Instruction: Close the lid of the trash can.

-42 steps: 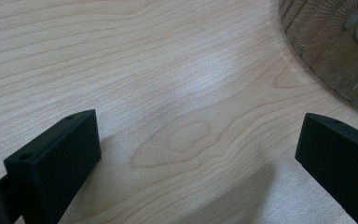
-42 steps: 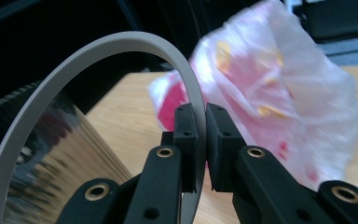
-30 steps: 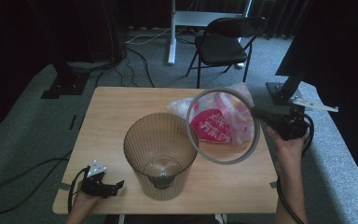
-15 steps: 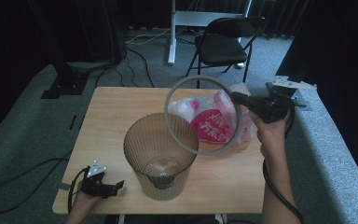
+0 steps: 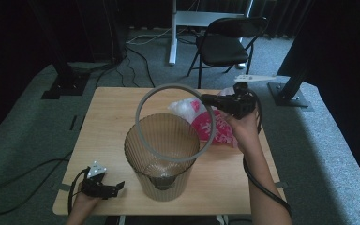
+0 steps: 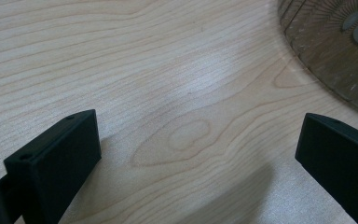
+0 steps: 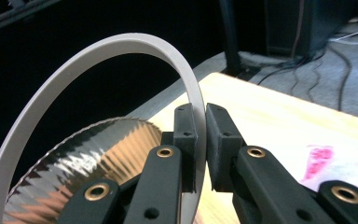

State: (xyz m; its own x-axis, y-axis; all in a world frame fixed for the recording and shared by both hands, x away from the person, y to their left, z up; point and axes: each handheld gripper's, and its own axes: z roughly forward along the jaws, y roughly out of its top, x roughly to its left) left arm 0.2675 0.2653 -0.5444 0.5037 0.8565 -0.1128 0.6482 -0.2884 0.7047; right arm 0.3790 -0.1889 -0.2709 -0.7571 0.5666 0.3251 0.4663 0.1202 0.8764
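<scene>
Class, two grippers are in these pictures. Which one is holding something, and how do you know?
The right gripper, raised above the ribbed bin, pinches the grey ring by its edge. The left gripper rests open on the table, holding nothing.

- Tabletop (image 6: 168, 84): pale wood, smooth with a soft sheen, grain visible.
- Bin (image 5: 161, 159): ribbed, translucent brownish plastic, glossy.
- Ring (image 7: 51, 88): matt grey plastic, smooth.
- Right claw (image 7: 200, 140): matt black plastic, brass-coloured metal fasteners.
- Bag (image 5: 206, 124): crinkled, thin plastic.
</scene>
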